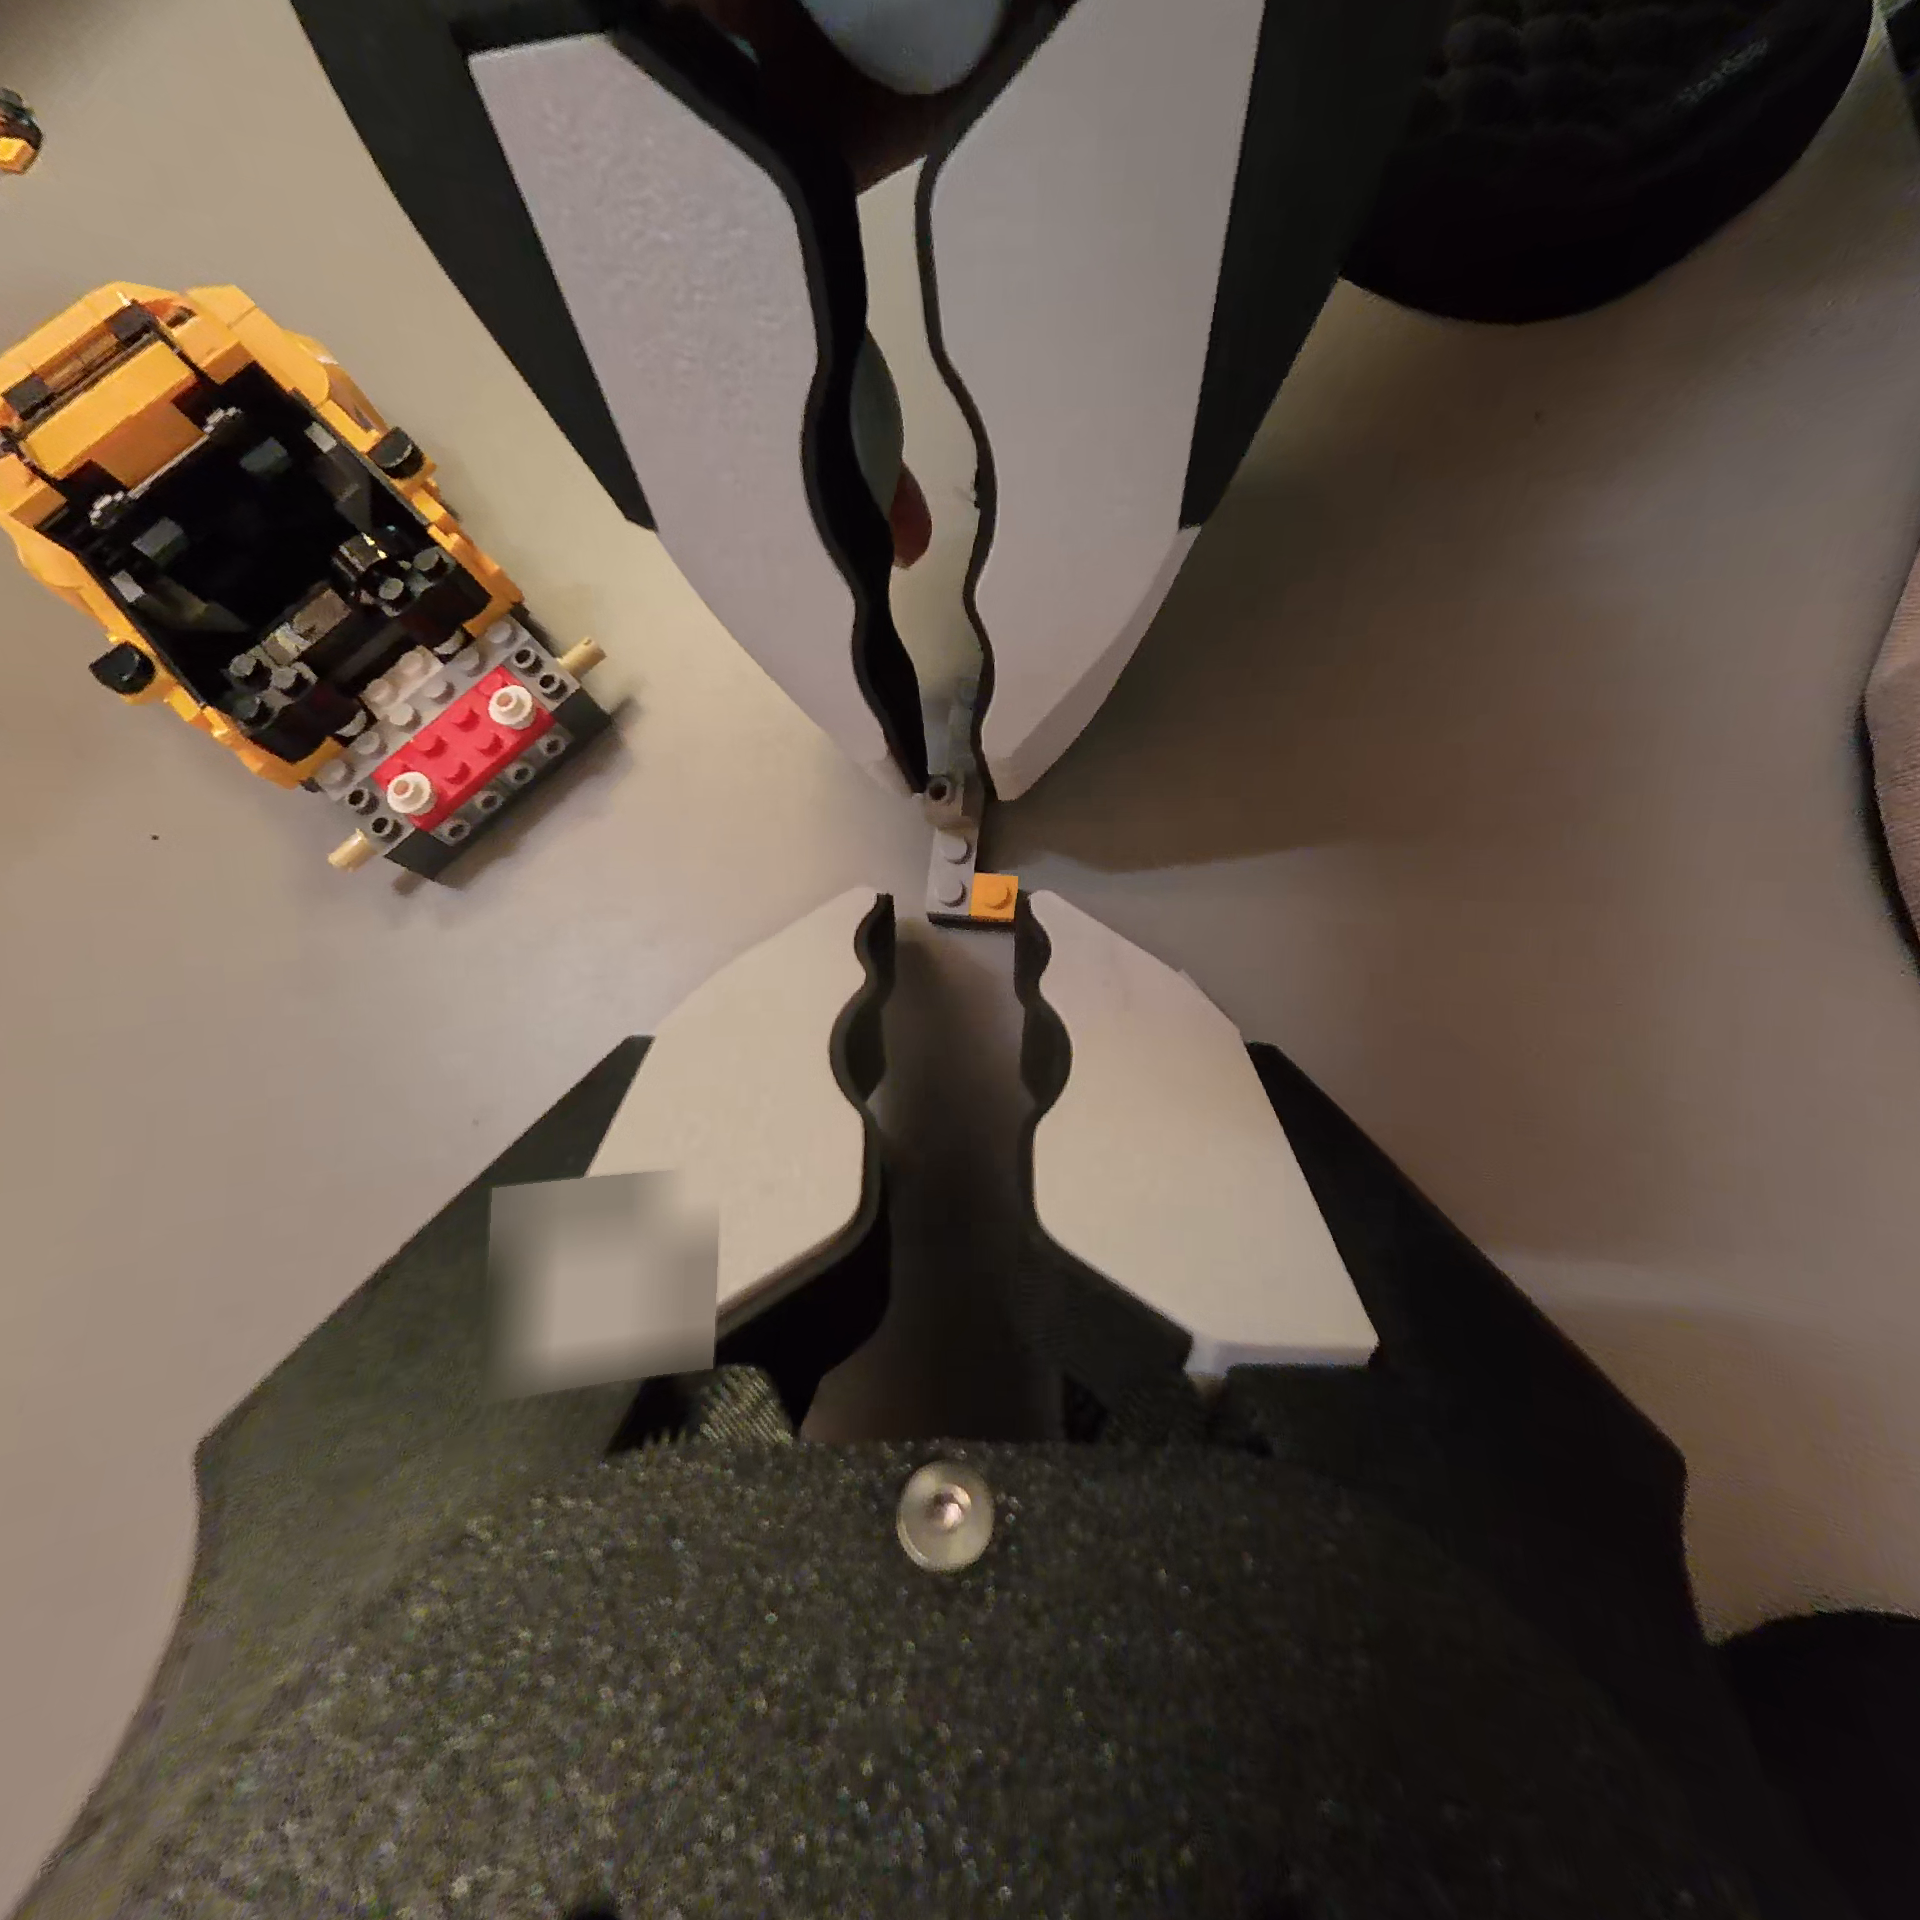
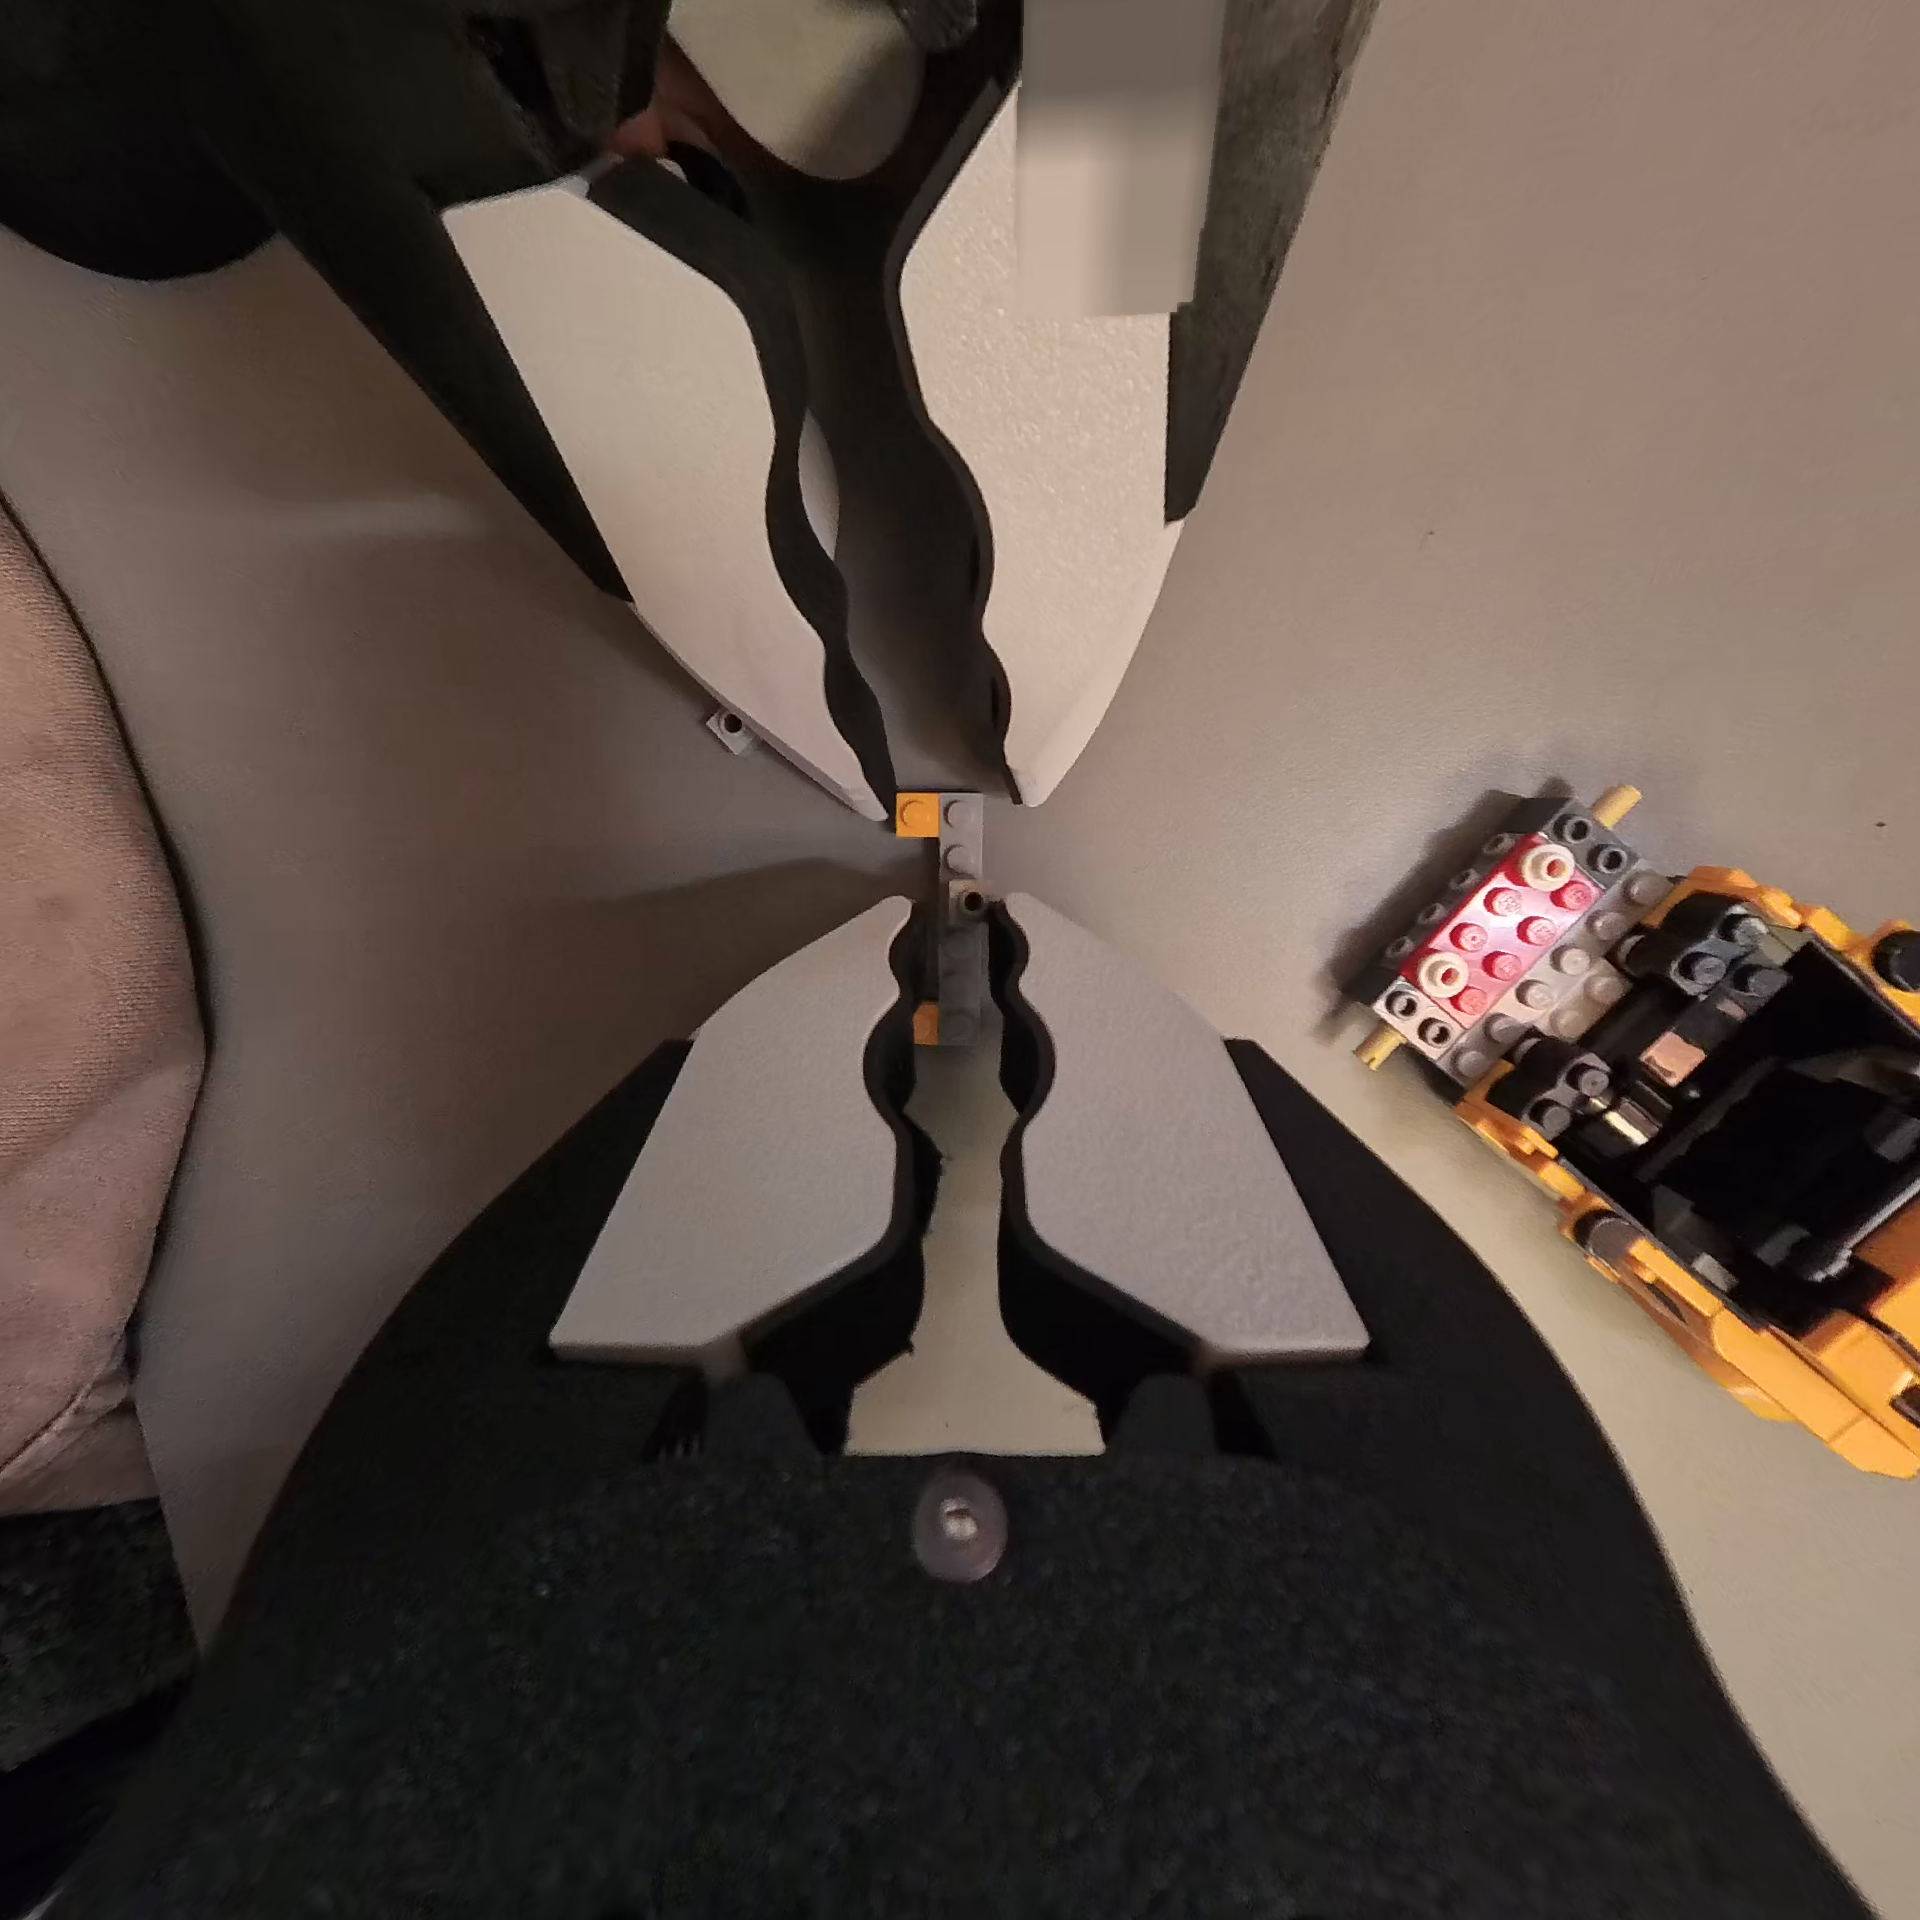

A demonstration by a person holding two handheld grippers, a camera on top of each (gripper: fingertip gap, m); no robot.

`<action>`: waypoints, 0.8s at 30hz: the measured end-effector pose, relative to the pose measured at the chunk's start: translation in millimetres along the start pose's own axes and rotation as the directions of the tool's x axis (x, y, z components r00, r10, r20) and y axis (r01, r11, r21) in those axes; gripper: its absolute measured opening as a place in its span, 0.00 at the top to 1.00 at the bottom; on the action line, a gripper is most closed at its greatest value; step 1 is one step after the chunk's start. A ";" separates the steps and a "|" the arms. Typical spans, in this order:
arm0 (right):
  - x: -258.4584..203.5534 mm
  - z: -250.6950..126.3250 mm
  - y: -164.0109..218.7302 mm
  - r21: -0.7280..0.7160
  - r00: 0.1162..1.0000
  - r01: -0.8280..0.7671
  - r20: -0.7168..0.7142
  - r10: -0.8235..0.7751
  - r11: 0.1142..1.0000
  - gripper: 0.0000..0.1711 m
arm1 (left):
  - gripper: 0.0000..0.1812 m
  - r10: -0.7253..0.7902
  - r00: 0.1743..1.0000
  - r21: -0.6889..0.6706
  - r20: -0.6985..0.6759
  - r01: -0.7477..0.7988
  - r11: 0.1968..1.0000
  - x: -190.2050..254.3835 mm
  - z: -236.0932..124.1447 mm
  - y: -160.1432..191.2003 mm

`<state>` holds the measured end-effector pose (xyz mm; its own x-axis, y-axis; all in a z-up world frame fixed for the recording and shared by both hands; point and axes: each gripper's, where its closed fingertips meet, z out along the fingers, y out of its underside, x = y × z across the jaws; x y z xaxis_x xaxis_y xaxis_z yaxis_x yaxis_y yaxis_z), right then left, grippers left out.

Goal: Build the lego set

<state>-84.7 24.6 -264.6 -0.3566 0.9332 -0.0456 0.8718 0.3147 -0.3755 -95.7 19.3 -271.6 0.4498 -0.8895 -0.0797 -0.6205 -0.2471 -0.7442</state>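
A narrow grey plate carries a small orange tile at its far end, another orange one at its near end and a dark stud at mid-length. My right gripper is shut on the plate's middle and holds it over the table. In the left wrist view the plate sticks out of the right gripper. My left gripper faces it tip to tip. Its fingers stand slightly apart on either side of the plate's orange-tiled end. The part-built yellow and black car lies to the side, also in the right wrist view.
The car's rear shows a red brick on grey plates. A tiny grey piece lies on the table beside the left gripper's finger. A small orange part lies at the far left edge. A black round object and pale fabric border the grey table. Only a small space, under 4 cm, lies between the two pairs of fingers.
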 end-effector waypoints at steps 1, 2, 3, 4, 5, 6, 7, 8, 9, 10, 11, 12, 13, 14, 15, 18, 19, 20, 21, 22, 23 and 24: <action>-0.3 -0.2 -0.2 0.002 1.000 0.000 0.001 0.000 1.000 0.94 | 0.88 0.000 1.000 -0.001 -0.001 0.000 1.000 0.2 0.2 0.2; -0.4 -0.4 -0.5 0.006 1.000 -0.001 0.000 0.001 1.000 0.94 | 0.88 0.002 1.000 -0.002 0.000 -0.002 1.000 0.3 0.3 0.1; -0.5 -0.4 -0.6 0.009 1.000 -0.003 0.001 0.003 1.000 0.94 | 0.89 0.003 1.000 -0.002 0.001 -0.003 1.000 0.3 0.3 0.0; -0.5 -0.5 -0.9 0.013 1.000 -0.004 0.001 0.003 1.000 0.94 | 0.89 0.005 1.000 -0.002 0.002 -0.005 1.000 0.4 0.4 0.1; -0.3 -0.4 -0.9 0.016 1.000 -0.004 -0.001 0.004 1.000 0.95 | 0.89 0.006 1.000 -0.002 0.002 -0.006 1.000 0.7 0.5 0.0; 0.1 -0.1 -0.7 0.017 1.000 -0.004 -0.005 0.004 1.000 0.95 | 0.90 0.006 1.000 -0.002 0.002 -0.006 1.000 0.8 0.6 -0.1; 1.0 0.0 -0.7 0.021 1.000 -0.002 -0.012 0.002 1.000 0.96 | 0.90 0.007 1.000 -0.002 0.002 -0.007 1.000 1.0 0.7 -0.1; 1.2 0.2 -0.7 0.024 1.000 0.000 -0.014 0.000 1.000 0.96 | 0.90 0.008 1.000 -0.002 0.002 -0.008 1.000 1.1 0.8 -0.2; 1.1 0.1 -0.8 0.027 1.000 0.003 -0.016 -0.002 1.000 0.96 | 0.90 0.010 1.000 -0.002 0.002 -0.009 1.000 1.4 0.8 -0.3; 1.1 0.1 -0.9 0.029 1.000 0.009 -0.021 -0.008 1.000 0.96 | 0.90 0.011 1.000 -0.003 0.002 -0.011 1.000 1.6 0.9 -0.3; 0.9 0.2 -0.8 0.031 0.999 0.017 -0.027 -0.017 0.999 0.96 | 0.91 0.013 1.000 -0.003 0.003 -0.013 1.000 1.8 1.1 -0.3; 1.0 0.2 -0.8 0.030 0.999 0.027 -0.035 -0.026 0.999 0.96 | 0.91 0.015 1.000 -0.003 0.002 -0.015 1.000 2.0 1.1 -0.4; 1.0 0.2 -0.8 0.026 0.998 0.036 -0.043 -0.035 0.999 0.96 | 0.91 0.016 1.000 -0.003 0.002 -0.016 1.000 2.1 1.2 -0.5; 1.0 0.3 -0.7 0.020 0.998 0.046 -0.052 -0.045 0.999 0.96 | 0.91 0.016 1.000 -0.003 0.003 -0.016 1.000 2.2 1.3 -0.6; 1.0 0.4 -0.4 0.012 0.997 0.052 -0.062 -0.051 0.999 0.96 | 0.91 0.016 1.000 -0.003 0.003 -0.016 1.000 2.3 1.3 -0.6; 0.9 0.6 0.1 -0.008 0.996 0.054 -0.077 -0.055 0.998 0.96 | 0.91 0.018 1.000 -0.003 0.005 -0.018 1.000 2.4 1.3 -0.6; 0.8 0.9 0.2 -0.009 0.996 0.050 -0.080 -0.051 0.999 0.96 | 0.91 0.019 1.000 -0.003 0.006 -0.019 1.000 2.4 1.2 -0.6; 0.7 1.0 0.4 -0.008 0.996 0.042 -0.081 -0.042 0.999 0.96 | 0.91 0.021 1.000 -0.004 0.007 -0.021 1.000 2.4 1.2 -0.6; 0.7 1.1 0.8 -0.004 0.996 0.036 -0.083 -0.036 0.999 0.96 | 0.91 0.022 1.000 -0.004 0.007 -0.022 1.000 2.5 1.2 -0.6; 0.6 1.1 1.0 -0.001 0.996 0.028 -0.081 -0.028 1.000 0.96 | 0.91 0.022 1.000 -0.004 0.008 -0.022 1.000 2.5 1.1 -0.5; 0.6 1.1 1.1 0.001 0.997 0.015 -0.074 -0.015 1.000 0.96 | 0.91 0.022 1.000 -0.004 0.008 -0.022 1.000 2.5 1.2 -0.6; 0.6 1.2 1.2 0.002 0.998 0.004 -0.065 -0.004 1.000 0.96 | 0.91 0.022 1.000 -0.004 0.008 -0.022 1.000 2.6 1.2 -0.6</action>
<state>-84.2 25.3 -266.1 -0.3378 0.9411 0.0159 0.8695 0.3185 -0.3776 -93.4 17.6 -272.2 0.4409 -0.8918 -0.1015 -0.6328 -0.2287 -0.7397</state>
